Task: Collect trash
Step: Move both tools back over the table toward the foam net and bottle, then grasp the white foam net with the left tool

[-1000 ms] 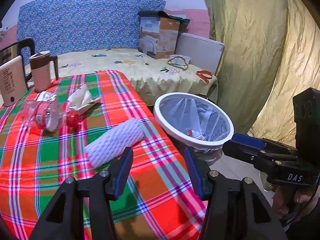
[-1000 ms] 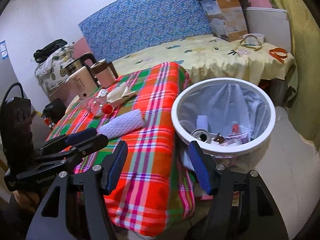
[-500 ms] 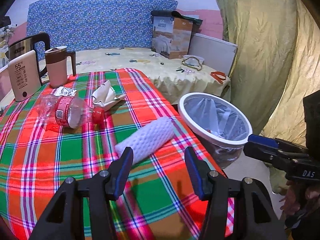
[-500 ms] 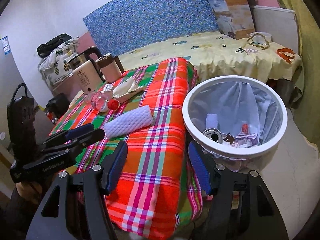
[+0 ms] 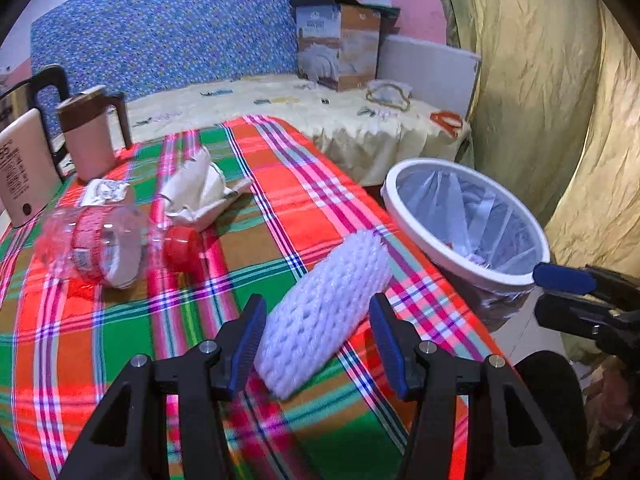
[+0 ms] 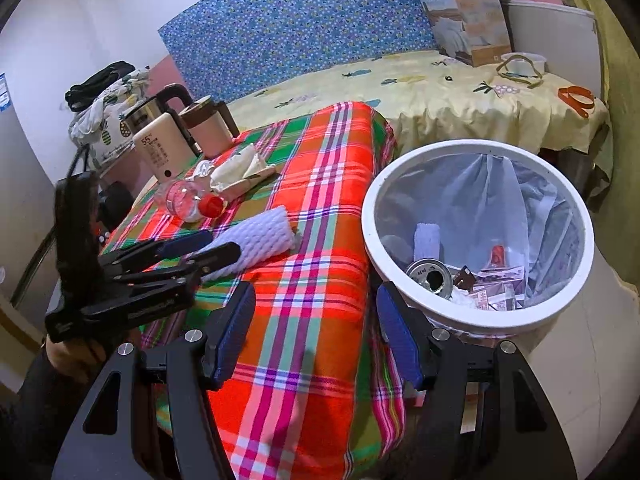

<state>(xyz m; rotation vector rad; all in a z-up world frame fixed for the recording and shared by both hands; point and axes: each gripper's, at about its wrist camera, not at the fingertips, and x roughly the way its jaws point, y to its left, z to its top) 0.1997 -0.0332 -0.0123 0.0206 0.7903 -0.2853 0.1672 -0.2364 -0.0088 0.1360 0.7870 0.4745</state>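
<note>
With the left hand-held gripper (image 5: 316,344) held open astride the near end of the white foam sleeve (image 5: 326,312) on the worktop (image 5: 120,352) beside the bin (image 5: 464,216) (lined, partly filled), the soft sleeve could be squashed and slip out if clamped only at its tip.

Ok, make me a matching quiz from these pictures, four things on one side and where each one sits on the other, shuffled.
Things:
1. white foam net sleeve
2. crushed plastic bottle
3. drink can
4. cardboard box

Places:
A. on the yellow bedspread
B. inside the white bin
C. between the open left gripper fingers
D. beside the crumpled tissue

Pairs: 1-C, 2-D, 3-B, 4-A
</note>
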